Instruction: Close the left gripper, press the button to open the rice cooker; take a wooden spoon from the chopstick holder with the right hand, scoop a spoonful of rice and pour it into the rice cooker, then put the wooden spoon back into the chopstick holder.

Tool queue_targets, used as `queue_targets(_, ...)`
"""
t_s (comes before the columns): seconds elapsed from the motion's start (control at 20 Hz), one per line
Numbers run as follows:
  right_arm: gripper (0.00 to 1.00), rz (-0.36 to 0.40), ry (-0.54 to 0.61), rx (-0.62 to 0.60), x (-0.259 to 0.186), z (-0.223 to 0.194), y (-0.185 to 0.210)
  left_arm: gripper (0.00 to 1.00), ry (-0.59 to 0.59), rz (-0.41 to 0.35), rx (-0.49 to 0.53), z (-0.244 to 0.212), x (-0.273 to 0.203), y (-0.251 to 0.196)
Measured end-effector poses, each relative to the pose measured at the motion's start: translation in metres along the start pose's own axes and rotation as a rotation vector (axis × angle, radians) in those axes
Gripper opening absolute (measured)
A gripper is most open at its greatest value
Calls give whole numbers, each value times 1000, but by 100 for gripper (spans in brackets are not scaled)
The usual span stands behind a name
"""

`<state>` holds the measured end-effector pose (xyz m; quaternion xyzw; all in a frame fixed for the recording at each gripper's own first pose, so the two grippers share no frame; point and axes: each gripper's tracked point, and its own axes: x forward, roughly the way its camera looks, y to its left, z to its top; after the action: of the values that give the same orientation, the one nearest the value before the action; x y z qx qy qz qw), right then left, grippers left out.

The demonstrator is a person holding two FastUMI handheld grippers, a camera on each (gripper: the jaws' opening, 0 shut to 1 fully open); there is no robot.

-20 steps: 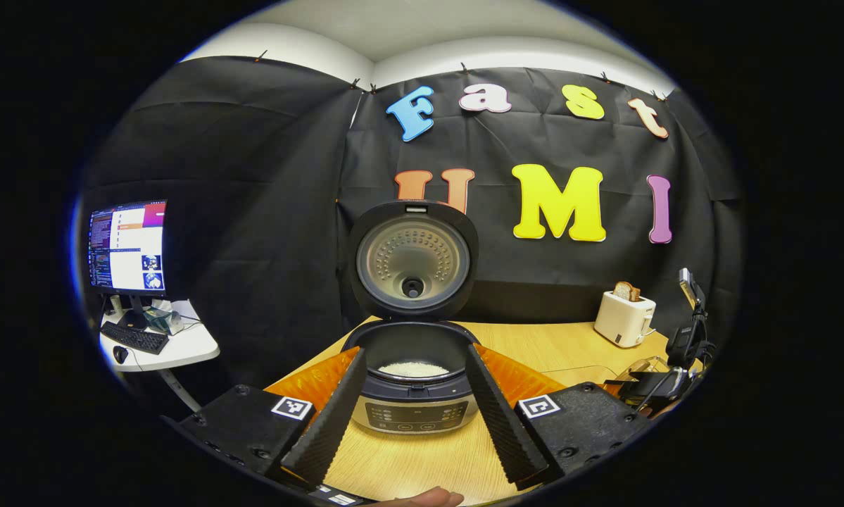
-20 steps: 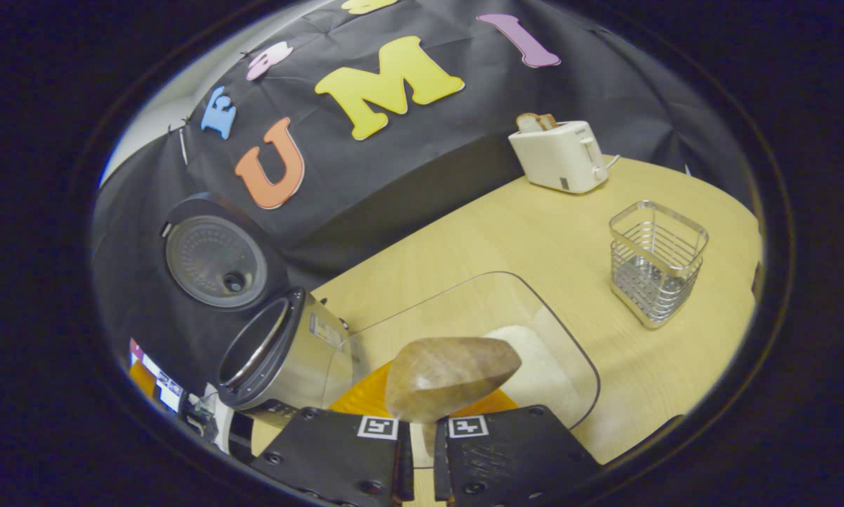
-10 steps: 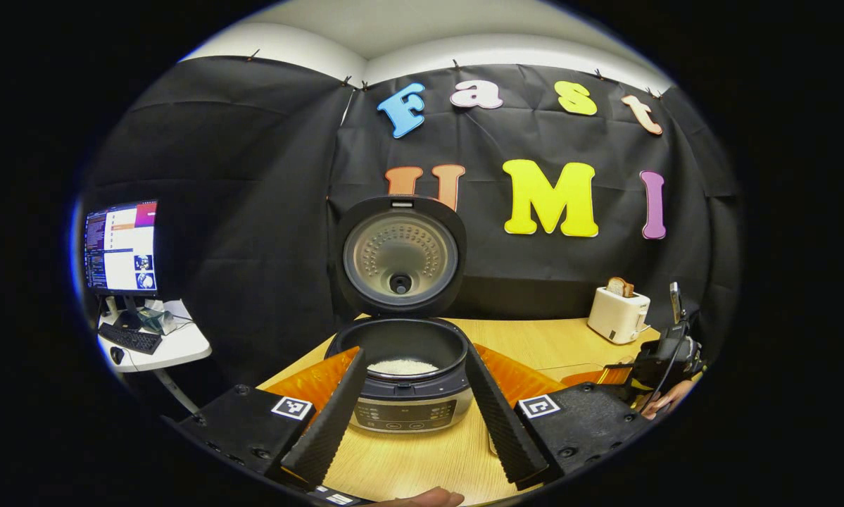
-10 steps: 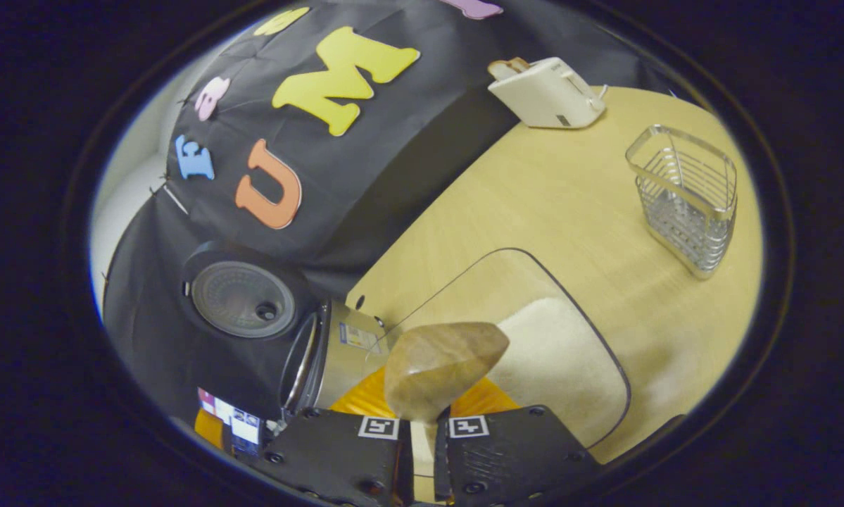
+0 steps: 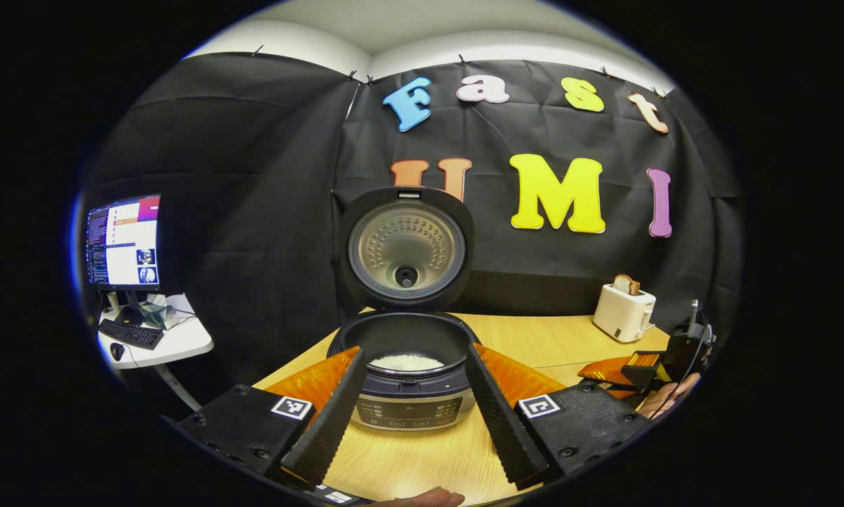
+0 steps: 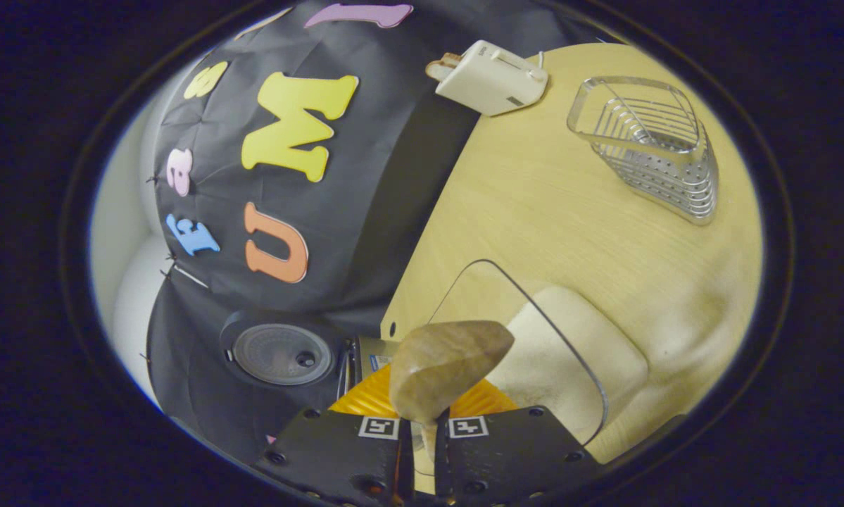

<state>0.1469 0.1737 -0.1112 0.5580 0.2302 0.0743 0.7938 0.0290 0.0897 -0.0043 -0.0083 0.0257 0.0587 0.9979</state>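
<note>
Gripping the wooden spoon [image 6: 444,366] over the clear rice container [image 6: 534,352], the right gripper [image 6: 422,440] tilts, while the left gripper [image 5: 411,415], fingers spread, faces the open rice cooker [image 5: 407,352].

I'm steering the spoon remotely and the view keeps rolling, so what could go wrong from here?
1. The right tool grips the wooden spoon low on its handle; it might twist when pushed into the rice.
2. The clear rice container looks light and may slide.
3. The chopstick holder stands far across the table.
</note>
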Motion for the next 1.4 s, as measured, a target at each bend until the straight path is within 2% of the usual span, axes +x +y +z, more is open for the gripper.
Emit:
queue_targets(0.2, 11, 18, 11, 96, -12, 12, -2, 91, 12, 6, 4, -3, 2, 1)
queue_targets(0.45, 11, 112, 132, 349, -24, 19, 6, 91, 16, 13, -7, -4, 3, 5)
queue_targets(0.65, 11, 202, 180, 438, -36, 29, 30, 91, 19, 21, -9, -4, 3, 9)
queue_targets(0.9, 11, 218, 156, 435, -41, 35, 51, 91, 15, 17, -6, -3, 1, 11)
queue_targets(1.25, 11, 245, 147, 368, -36, 21, 105, 90, 1, 30, -45, 2, -4, 29)
queue_targets(1.4, 10, 300, 142, 330, -30, 11, 140, 91, -1, 9, -37, 3, -7, 32)
